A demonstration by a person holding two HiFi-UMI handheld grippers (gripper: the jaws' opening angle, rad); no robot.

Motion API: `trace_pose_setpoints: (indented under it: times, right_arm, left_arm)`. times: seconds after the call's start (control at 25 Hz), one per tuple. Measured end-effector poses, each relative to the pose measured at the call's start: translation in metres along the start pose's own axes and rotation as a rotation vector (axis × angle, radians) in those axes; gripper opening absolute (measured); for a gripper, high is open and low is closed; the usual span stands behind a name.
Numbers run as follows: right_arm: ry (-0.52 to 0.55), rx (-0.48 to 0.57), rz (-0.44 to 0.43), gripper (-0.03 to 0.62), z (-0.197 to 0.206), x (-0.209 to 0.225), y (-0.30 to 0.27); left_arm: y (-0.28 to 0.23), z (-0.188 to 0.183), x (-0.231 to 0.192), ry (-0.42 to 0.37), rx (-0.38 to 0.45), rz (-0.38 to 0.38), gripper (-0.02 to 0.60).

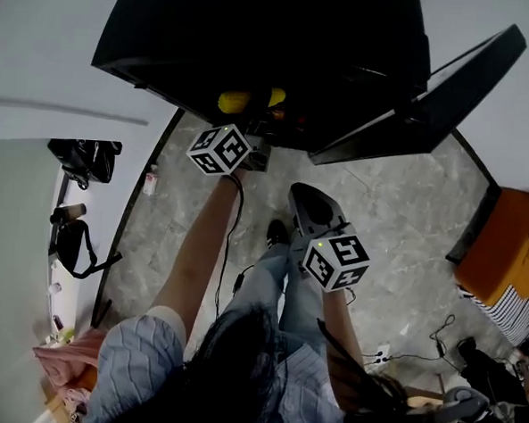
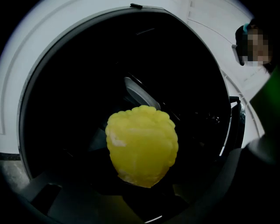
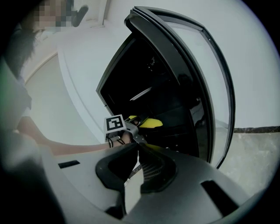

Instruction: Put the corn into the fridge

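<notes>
Head view has the left gripper (image 1: pixel 255 118) clamped on the corn (image 1: pixel 238 100), held level at the mouth of the dark fridge (image 1: pixel 257 36) (its door (image 1: pixel 432 100) stands wide, giving room), while the right gripper (image 1: pixel 304 198), jaws together on nothing, hangs clear of the path.

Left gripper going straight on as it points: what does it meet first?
Probably the pale grey shelf edge inside the black fridge, behind the yellow corn cob the left gripper holds; depth is unclear.
</notes>
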State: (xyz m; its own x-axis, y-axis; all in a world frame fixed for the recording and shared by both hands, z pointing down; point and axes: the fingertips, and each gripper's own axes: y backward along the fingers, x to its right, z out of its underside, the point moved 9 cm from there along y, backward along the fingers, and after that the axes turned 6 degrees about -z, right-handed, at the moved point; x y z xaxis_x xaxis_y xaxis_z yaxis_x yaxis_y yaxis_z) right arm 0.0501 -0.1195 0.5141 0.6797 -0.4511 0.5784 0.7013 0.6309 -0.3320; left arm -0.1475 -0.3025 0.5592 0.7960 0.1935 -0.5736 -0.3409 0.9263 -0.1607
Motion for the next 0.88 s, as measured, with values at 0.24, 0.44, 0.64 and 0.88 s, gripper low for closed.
trace_pose_setpoints:
  times: [0.24, 0.44, 0.64, 0.88]
  right_arm:
    - [-0.007, -0.005, 0.023, 0.02, 0.0, 0.004, 0.0]
    - [-0.023, -0.004, 0.021, 0.02, 0.001, 0.004, -0.005]
    - [-0.001, -0.002, 0.017, 0.02, -0.006, 0.006, -0.014]
    - [0.054, -0.022, 0.005, 0.02, -0.017, 0.013, -0.031]
  left_arm:
    - [-0.023, 0.008, -0.008, -0.031, -0.031, -0.047, 0.249]
    - [-0.036, 0.006, -0.014, -0.068, -0.042, -0.071, 0.249]
    - [-0.046, 0.002, -0.017, -0.129, -0.059, -0.065, 0.249]
    - [-0.052, 0.005, -0.02, -0.202, -0.096, -0.021, 0.249]
